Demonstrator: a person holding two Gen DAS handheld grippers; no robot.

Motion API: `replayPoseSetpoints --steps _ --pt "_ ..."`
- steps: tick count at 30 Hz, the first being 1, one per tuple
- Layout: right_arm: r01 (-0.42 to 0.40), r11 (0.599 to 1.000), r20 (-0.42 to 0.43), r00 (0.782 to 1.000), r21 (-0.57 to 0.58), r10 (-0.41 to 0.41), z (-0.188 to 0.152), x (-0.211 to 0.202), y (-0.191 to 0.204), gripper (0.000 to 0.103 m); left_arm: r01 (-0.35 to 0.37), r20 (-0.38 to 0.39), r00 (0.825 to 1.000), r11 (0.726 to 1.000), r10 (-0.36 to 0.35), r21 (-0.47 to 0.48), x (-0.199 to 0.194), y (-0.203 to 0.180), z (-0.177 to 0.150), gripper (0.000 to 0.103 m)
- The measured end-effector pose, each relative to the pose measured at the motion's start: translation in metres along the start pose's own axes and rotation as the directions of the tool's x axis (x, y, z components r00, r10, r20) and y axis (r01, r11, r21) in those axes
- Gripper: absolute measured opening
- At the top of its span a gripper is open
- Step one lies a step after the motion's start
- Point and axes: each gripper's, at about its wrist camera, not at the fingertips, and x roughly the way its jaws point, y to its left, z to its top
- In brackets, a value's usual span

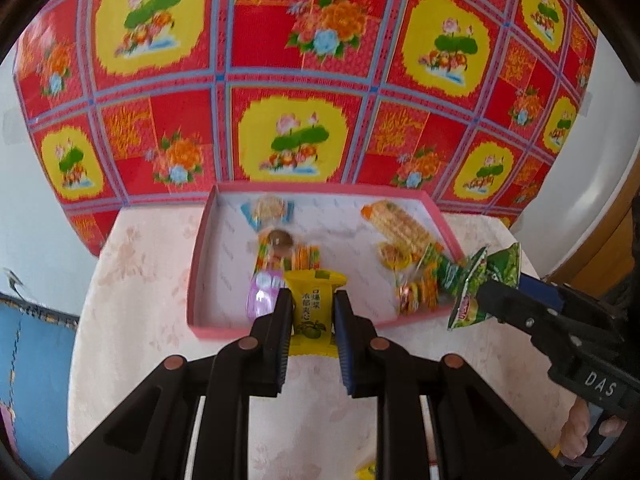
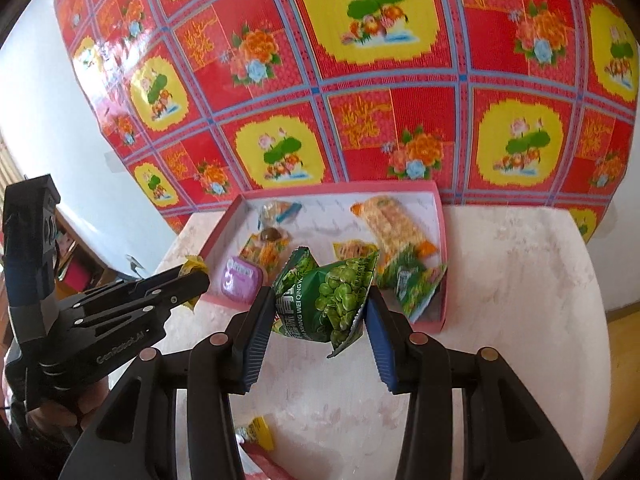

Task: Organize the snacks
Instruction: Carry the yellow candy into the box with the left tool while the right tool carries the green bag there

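Note:
A pink tray [image 1: 194, 280] [image 2: 438, 216] stands on the pale table and holds several wrapped snacks. My left gripper [image 1: 311, 304] is shut on a yellow snack packet [image 1: 314, 308] and holds it over the tray's near edge. It also shows at the left of the right wrist view [image 2: 192, 280], with the yellow packet [image 2: 194, 266] at its tips. My right gripper [image 2: 320, 304] is shut on a green pea packet [image 2: 332, 300], held just before the tray's near edge. In the left wrist view the right gripper [image 1: 496, 292] holds that packet [image 1: 476, 288] at the tray's right corner.
In the tray lie a purple packet [image 2: 242, 280], a long orange-yellow cracker pack [image 2: 394, 224], green packets [image 2: 412, 284] and small sweets [image 2: 266, 248]. A red and yellow flowered cloth [image 2: 360, 100] hangs behind the table. Loose yellow and red wrappers [image 2: 258, 438] lie on the table near me.

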Motion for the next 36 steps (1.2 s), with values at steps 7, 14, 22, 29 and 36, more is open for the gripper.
replayPoseSetpoints --steps 7,14,22,29,36 --pt "0.005 1.0 0.031 1.0 -0.006 -0.005 0.027 -0.003 0.001 0.046 -0.008 0.046 0.999 0.999 0.006 0.033 -0.003 -0.007 0.025 0.021" --pt "0.001 1.0 0.038 0.999 0.007 -0.002 0.047 0.005 -0.002 0.046 -0.002 0.066 0.998 1.0 0.0 0.031 0.006 -0.013 0.046 0.021" --pt "-0.004 1.0 0.034 0.999 0.016 0.003 0.062 0.028 -0.006 0.046 0.011 0.053 0.999 1.0 -0.012 0.02 0.029 -0.015 0.064 0.021" --pt "0.0 1.0 0.015 1.0 0.031 -0.001 0.061 0.055 -0.016 0.046 0.017 0.013 1.0 1.0 -0.017 -0.008 0.061 -0.011 0.066 0.021" --pt "0.008 0.998 -0.028 1.0 0.067 -0.006 0.056 0.089 -0.029 0.046 0.013 -0.038 0.999 1.0 -0.014 -0.012 0.096 -0.009 0.061 0.021"
